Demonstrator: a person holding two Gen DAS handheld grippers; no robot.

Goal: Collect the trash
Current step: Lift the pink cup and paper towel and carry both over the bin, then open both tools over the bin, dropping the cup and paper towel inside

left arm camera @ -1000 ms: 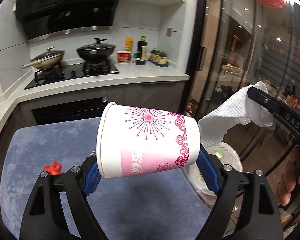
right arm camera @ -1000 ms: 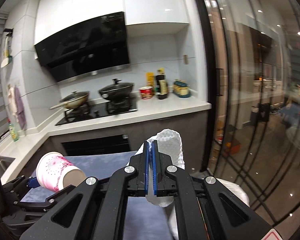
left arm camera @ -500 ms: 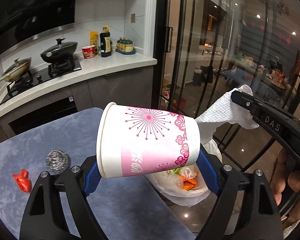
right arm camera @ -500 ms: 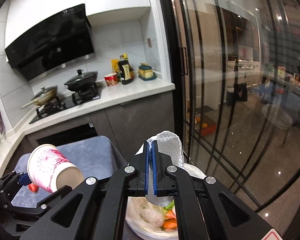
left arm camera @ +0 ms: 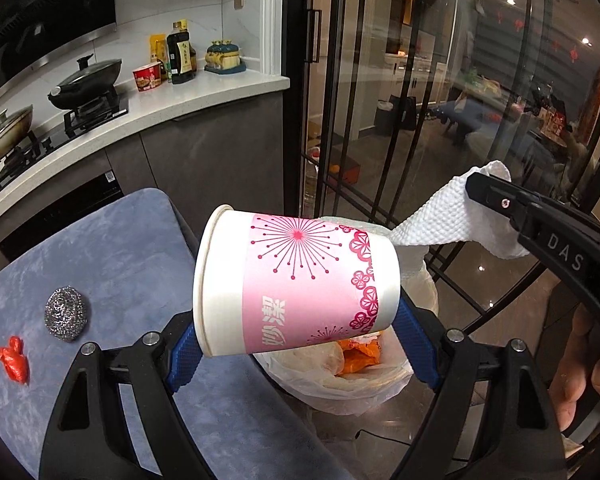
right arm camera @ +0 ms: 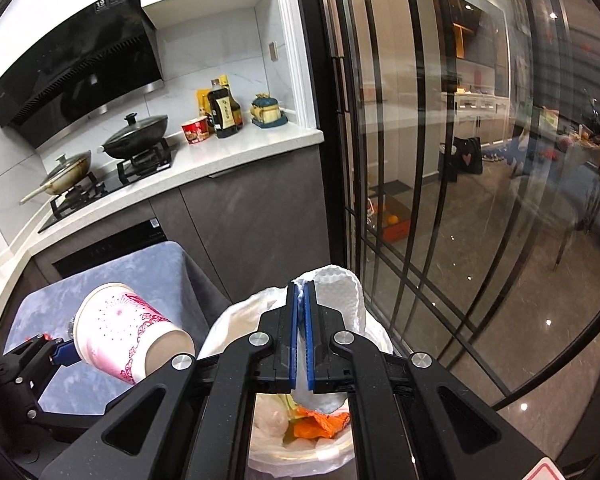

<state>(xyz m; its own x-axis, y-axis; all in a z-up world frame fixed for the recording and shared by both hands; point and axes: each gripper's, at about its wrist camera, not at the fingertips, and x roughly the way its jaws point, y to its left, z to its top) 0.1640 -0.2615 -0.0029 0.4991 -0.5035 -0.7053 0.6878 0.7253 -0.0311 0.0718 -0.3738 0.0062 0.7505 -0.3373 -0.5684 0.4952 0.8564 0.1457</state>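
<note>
Compared with one second before, both grippers had swung to the right, away from the stove and toward the glass doors, and had come lower; the trash bin, which was hardly seen before, now lay directly under them.

On the far left of the left wrist view, a small red scrap (left arm camera: 13,360) lay on the blue-grey table cover (left arm camera: 112,248). Just beside it, to the right, sat a steel wool scrubber (left arm camera: 66,313). The two were near each other but not touching.

Further right, the left gripper (left arm camera: 296,344) grasped a paper cup (left arm camera: 296,284) with a pink pattern. The cup lay sideways between the blue pads, its mouth against the left pad and its base against the right one. The jaws stood wide because the cup filled them. The cup hung over the table edge and partly over the bin.

Below and behind the cup was the trash bin (left arm camera: 340,396), lined with a white plastic bag and standing on the floor just beside the table. Orange and pale scraps were inside it.

To the right, the right gripper (right arm camera: 301,340) was clenched on a white paper towel (right arm camera: 342,292). The towel was pinched between the closed blue pads and hung above the open bin. In the left wrist view, fingers of the person's hand (left arm camera: 580,376) showed under this gripper.
</note>
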